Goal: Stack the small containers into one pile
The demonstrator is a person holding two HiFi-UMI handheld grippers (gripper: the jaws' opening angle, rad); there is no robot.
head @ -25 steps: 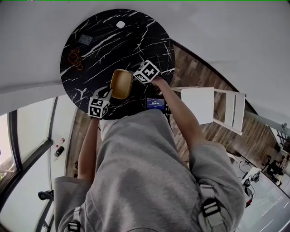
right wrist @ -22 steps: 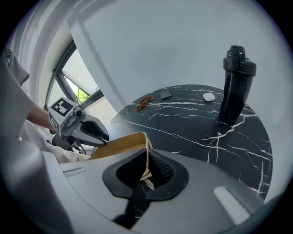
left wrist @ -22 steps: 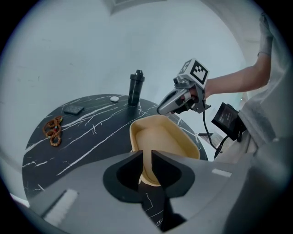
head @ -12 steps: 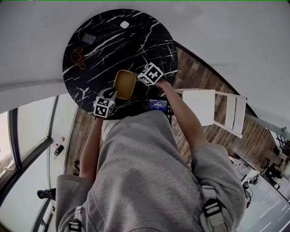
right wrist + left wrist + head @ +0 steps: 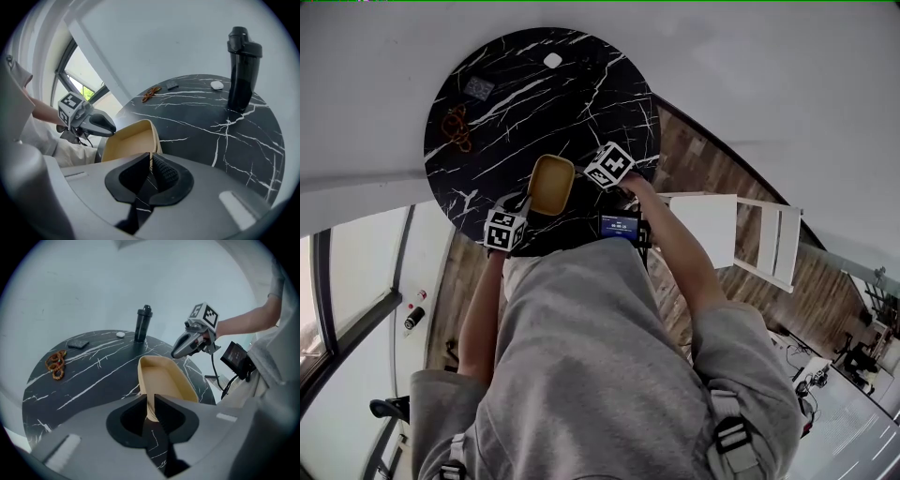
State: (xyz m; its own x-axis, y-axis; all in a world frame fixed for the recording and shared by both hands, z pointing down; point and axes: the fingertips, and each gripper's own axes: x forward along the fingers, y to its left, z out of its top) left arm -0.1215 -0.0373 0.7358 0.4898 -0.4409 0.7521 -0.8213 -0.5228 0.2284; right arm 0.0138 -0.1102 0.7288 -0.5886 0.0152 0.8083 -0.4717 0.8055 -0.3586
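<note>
Tan container [image 5: 551,184] is at the near edge of the black marble worktop [image 5: 534,103], between both grippers. Left gripper [image 5: 150,405] fingers have just been closing and clamp its left end rim. Right gripper [image 5: 151,165] fingers, likewise just closing, clamp the right end rim.

Small screen [image 5: 620,226]: lit figures, too small to read.
Left marker cube [image 5: 504,230]: black-and-white square patterns, no letters.
Right marker cube [image 5: 610,165]: the same patterns.
Card on table [image 5: 480,89]: print unreadable.

Left gripper [image 5: 151,409] and right gripper [image 5: 151,172] point downward, jaws just closing on the container [image 5: 551,184].
</note>
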